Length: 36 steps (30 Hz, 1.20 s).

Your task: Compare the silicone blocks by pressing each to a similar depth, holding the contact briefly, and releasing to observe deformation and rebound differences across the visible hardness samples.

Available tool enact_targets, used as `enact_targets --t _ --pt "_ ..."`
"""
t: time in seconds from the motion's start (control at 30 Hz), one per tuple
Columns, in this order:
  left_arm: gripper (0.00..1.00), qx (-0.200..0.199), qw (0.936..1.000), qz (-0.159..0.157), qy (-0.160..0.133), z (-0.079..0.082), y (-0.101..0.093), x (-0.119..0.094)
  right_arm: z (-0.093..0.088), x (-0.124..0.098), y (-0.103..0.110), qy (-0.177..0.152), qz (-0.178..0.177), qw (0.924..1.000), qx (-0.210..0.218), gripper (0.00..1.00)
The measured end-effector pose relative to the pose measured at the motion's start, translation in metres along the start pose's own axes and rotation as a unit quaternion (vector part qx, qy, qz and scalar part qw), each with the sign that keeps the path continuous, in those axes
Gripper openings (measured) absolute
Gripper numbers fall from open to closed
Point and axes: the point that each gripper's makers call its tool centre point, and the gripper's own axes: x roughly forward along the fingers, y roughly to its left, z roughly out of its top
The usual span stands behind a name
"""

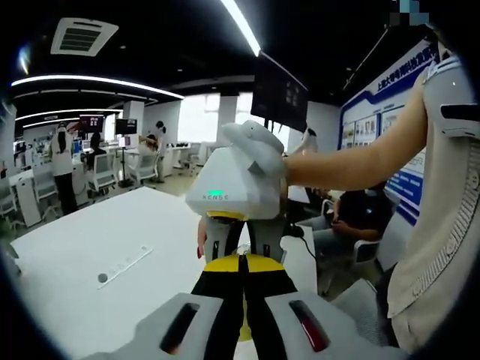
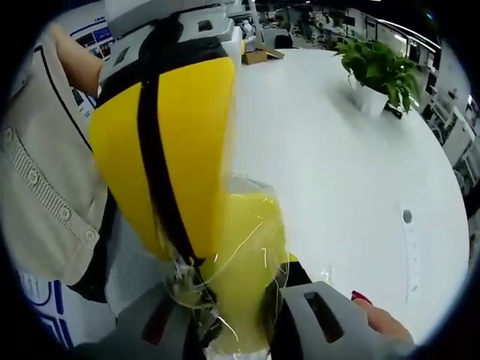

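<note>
- In the left gripper view, the left gripper (image 1: 244,311) has its black and yellow jaws pressed close together, with a bit of yellow stuff squeezed between them.
- The right gripper (image 1: 244,196) faces it in that view. It is white with a small green light, and a person's hand (image 1: 262,146) holds it from above.
- Both grippers meet tip to tip above the white bench (image 1: 97,240).
- A long white strip with small marks (image 1: 124,266) lies flat on the bench, well apart from the grippers.
- In the right gripper view, the right gripper (image 2: 232,330) grips a soft yellow block in a clear wrap (image 2: 244,270). Its jaws are clamped on the block.
- The other gripper's big yellow and black jaws (image 2: 169,142) touch the top of the same block from the left.
- A fingertip with a red nail (image 2: 364,300) rests by the right gripper.
- A green potted plant (image 2: 379,71) stands far off on the bench.
- The person wears a pale button shirt (image 2: 45,195).
- Office desks and people stand far behind.
</note>
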Motion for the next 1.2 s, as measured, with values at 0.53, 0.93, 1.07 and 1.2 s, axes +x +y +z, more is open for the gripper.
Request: enact_targets --t 0.53,0.93,1.07,1.2 --pt "0.00 -0.005 1.0000 -0.001 0.002 -0.0002 0.0011 0.0011 -0.0027 -0.0014 -0.0025 0.002 -0.006 0.9999 -0.009 0.18" --pt "0.00 -0.006 1.0000 -0.002 0.004 -0.0007 0.0040 0.0018 -0.0041 -0.0020 -0.0049 0.001 -0.009 0.9999 -0.011 0.21" --pt "0.00 -0.008 1.0000 -0.003 0.005 -0.0013 0.0021 0.0033 -0.0050 -0.0012 -0.0042 0.002 -0.008 0.9999 -0.013 0.23" --pt "0.00 -0.009 0.9999 -0.001 0.006 -0.0025 0.0028 0.0034 -0.0052 -0.0001 -0.0051 -0.002 -0.012 0.9998 -0.015 0.27"
